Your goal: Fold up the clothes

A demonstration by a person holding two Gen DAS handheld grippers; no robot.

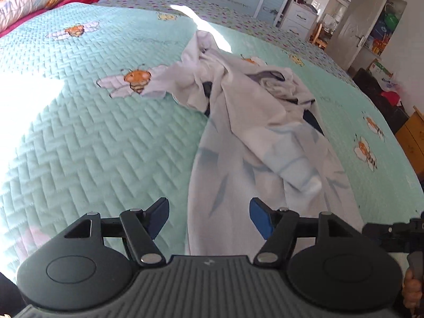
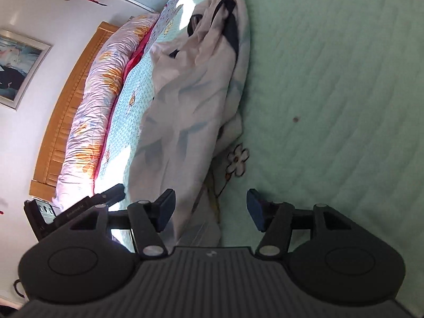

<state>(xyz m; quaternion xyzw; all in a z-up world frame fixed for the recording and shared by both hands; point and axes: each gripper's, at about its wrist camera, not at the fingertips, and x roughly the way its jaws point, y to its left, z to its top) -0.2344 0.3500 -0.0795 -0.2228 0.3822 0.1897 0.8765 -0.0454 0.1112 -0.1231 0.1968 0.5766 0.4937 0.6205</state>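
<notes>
The white garment (image 1: 254, 137) lies crumpled lengthwise on the bed (image 1: 87, 137), not yet spread; the left gripper (image 1: 209, 218) has wide, empty jaws with the near hem between and beyond them; the right gripper (image 2: 210, 209), equally wide, straddles the hem's edge, presumably before a grasp.

1. The near end of the white garment (image 1: 238, 143) goes under the left gripper's body, so its hem is hidden.
2. A dark piece (image 2: 229, 26) inside its folds is mostly covered; what it is I cannot tell.
3. The framed picture (image 2: 18, 69) is cut by the edge.
</notes>
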